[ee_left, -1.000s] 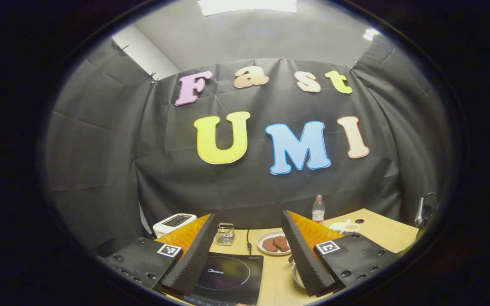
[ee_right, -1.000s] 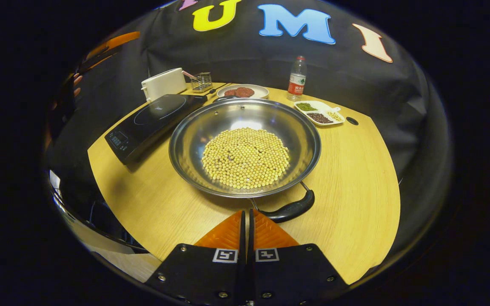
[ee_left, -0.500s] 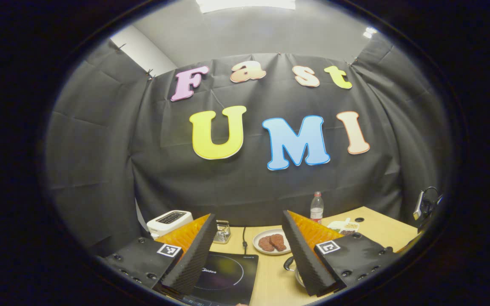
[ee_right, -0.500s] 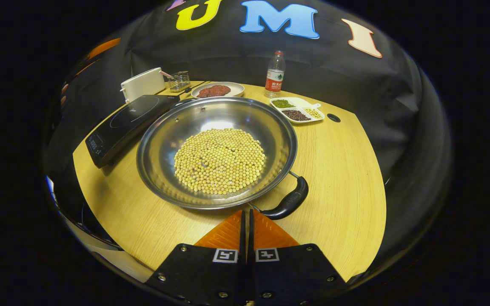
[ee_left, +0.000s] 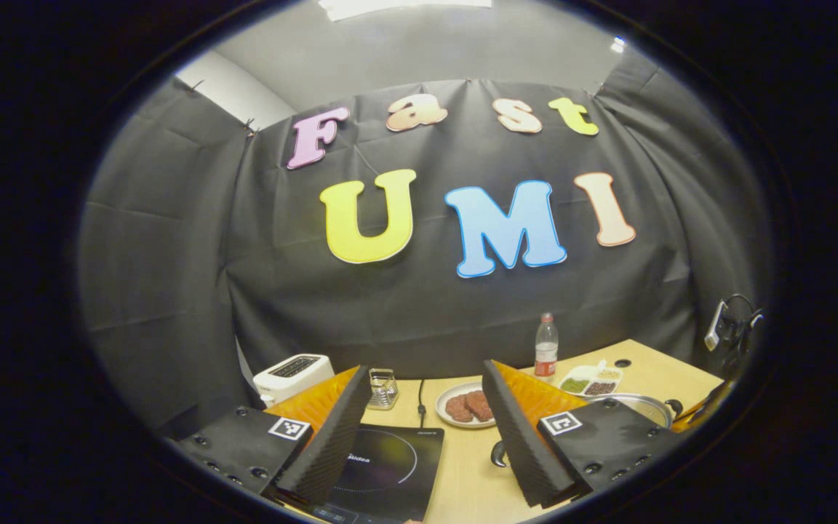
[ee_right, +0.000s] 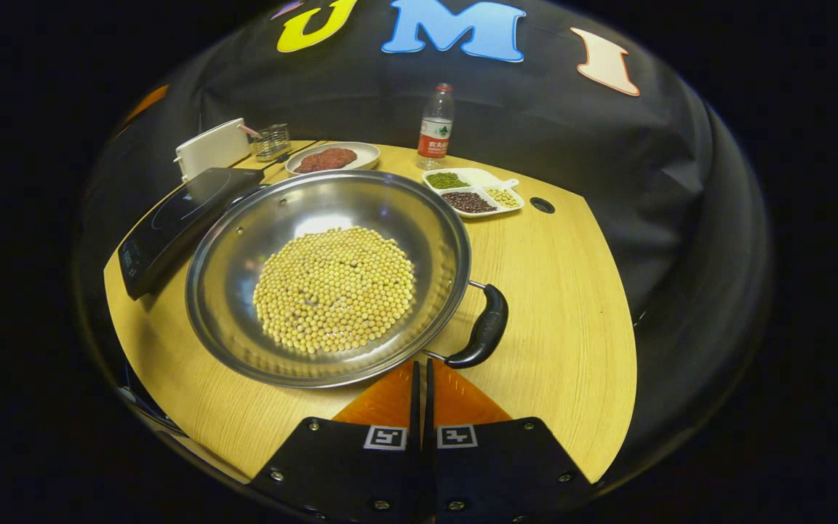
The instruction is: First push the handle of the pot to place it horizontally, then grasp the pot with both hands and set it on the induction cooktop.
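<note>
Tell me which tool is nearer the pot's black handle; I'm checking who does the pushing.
Right. The right tool, shut, sits just beside the black handle at the pot rim. The left tool, open, is raised beyond the pot's far side, above the induction cooktop.

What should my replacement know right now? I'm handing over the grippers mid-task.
Right gripper: shut, holding nothing, its tips at the near rim of the pot, beside the black handle.
Left gripper: open, raised above the induction cooktop, holding nothing.
The pot, with yellow beans in it, sits on the table, right of the cooktop.
Done: nothing is grasped or lifted; the handle push looks under way.
Left: finish turning the handle, grip the pot with both grippers, set it on the cooktop.
</note>
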`<state>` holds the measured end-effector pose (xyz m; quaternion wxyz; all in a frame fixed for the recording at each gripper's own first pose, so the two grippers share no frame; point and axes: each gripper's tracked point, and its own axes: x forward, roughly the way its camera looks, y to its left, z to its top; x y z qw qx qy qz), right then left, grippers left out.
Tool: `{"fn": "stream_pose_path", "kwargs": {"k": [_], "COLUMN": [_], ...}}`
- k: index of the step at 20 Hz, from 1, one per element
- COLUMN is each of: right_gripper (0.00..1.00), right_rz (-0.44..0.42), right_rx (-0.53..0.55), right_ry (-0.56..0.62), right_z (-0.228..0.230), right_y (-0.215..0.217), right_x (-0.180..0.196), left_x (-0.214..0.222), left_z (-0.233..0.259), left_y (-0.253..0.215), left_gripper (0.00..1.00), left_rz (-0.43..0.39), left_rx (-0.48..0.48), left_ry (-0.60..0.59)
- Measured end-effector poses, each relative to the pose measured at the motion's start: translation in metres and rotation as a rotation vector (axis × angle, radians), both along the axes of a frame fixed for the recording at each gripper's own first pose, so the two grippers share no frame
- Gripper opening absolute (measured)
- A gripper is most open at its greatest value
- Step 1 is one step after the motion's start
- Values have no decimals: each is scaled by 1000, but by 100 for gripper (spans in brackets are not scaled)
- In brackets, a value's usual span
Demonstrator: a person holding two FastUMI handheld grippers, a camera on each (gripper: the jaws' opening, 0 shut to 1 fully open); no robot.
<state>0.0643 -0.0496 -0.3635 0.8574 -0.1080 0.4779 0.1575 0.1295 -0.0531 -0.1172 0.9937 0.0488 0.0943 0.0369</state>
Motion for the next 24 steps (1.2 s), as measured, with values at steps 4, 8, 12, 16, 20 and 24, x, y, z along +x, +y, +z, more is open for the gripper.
{"fn": "stream_pose_path", "kwargs": {"k": [4,8,12,16,20,24], "right_gripper": [1,1,71,96,96,96], "right_rz": [-51,-83,-155,-234,-266,-275], "right_rx": [-7,26,72,81,85,101], "right_ry": [-83,-131,-220,-280,-269,-240], "right_z": [9,23,50,61,54,43], "right_y": [-7,-11,-15,-19,-19,-13], "right_x": [19,29,40,52,56,61], "left_x": [-1,-2,3,14,28,37], "left_z": [-16,-33,-63,-104,-143,-179], "left_y": [-6,-13,-29,-51,-64,-82], "left_gripper": [93,99,99,100,100,100], "left_rz": [3,-10,-59,-153,-187,-224], "left_rx": [11,11,-24,-98,-129,-142], "left_ry": [30,66,117,212,297,385]}}
